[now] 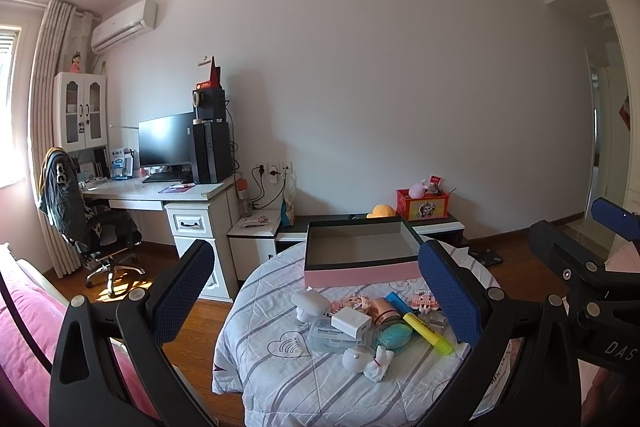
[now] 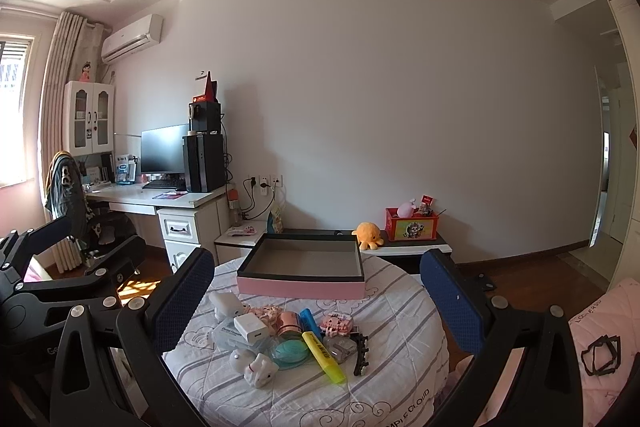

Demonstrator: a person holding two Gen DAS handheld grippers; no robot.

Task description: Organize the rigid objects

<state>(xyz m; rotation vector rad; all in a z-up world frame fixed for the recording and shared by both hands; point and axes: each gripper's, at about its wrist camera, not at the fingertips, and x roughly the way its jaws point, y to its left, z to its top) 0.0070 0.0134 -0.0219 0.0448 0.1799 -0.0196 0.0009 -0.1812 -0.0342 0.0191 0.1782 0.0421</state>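
Both grippers, left (image 1: 316,291) & right (image 2: 316,301), spread wide, nothing held, hovering above round table w/ striped cloth (image 2: 400,379). Nearest: white figurine (image 2: 260,369), yellow highlighter (image 2: 323,357), black hair clip (image 2: 361,354), white charger (image 2: 251,327). Behind pile: pink box (image 2: 300,287), open, empty. Far: desk (image 2: 160,201).

A white cloth with grey stripes (image 2: 392,311) is being shown under a pink, black-rimmed box (image 2: 301,286), a yellow highlighter (image 2: 323,357), and a teal round case (image 2: 290,350).
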